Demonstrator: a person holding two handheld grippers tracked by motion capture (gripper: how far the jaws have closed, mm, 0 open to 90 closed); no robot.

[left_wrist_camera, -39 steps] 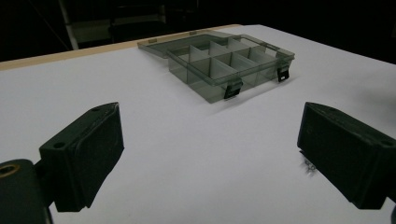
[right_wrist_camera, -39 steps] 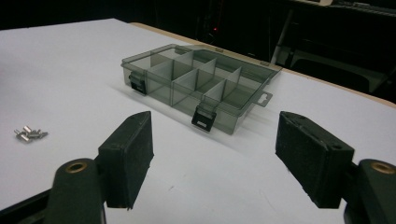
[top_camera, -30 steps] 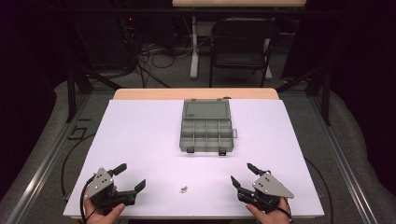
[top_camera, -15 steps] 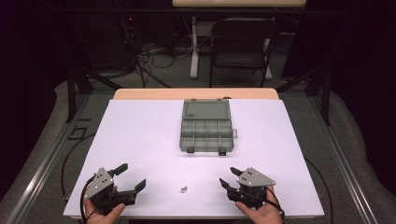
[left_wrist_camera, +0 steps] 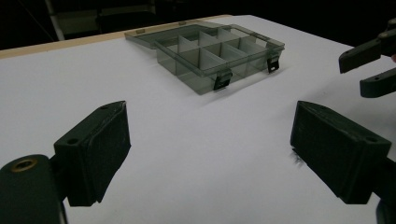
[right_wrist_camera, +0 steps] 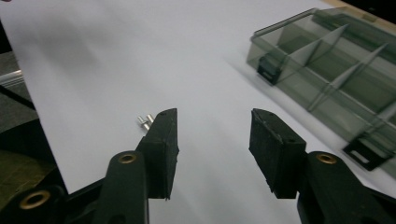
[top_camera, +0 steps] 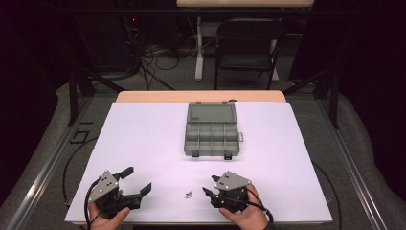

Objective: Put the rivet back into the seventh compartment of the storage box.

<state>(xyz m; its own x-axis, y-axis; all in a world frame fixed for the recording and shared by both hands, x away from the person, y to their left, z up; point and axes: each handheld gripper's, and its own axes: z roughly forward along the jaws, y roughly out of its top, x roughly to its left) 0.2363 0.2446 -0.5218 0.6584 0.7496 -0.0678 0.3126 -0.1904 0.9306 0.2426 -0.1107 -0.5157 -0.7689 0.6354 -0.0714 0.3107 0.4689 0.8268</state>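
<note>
A small shiny metal part [top_camera: 187,194] lies on the white table sheet near the front edge, between my two grippers. In the right gripper view this part [right_wrist_camera: 144,121] sits just past the tip of the left jaw, outside the gap. My right gripper [top_camera: 209,187] [right_wrist_camera: 212,135] is open and empty, a short way right of the part. My left gripper [top_camera: 138,178] [left_wrist_camera: 210,149] rests at the front left, wide open with nothing in it. The right gripper [left_wrist_camera: 369,70] also shows in the left gripper view, at the upper right.
A grey see-through organizer box [top_camera: 211,130] [left_wrist_camera: 210,51] [right_wrist_camera: 336,70] lies open at the table's middle, its lid folded back and two black latches facing me. The white sheet [top_camera: 143,134] covers the table. A chair [top_camera: 246,43] and cables stand beyond the far edge.
My right gripper has slid left along the front edge, from the right side to just beside the small metal part. The left gripper has stayed put.
</note>
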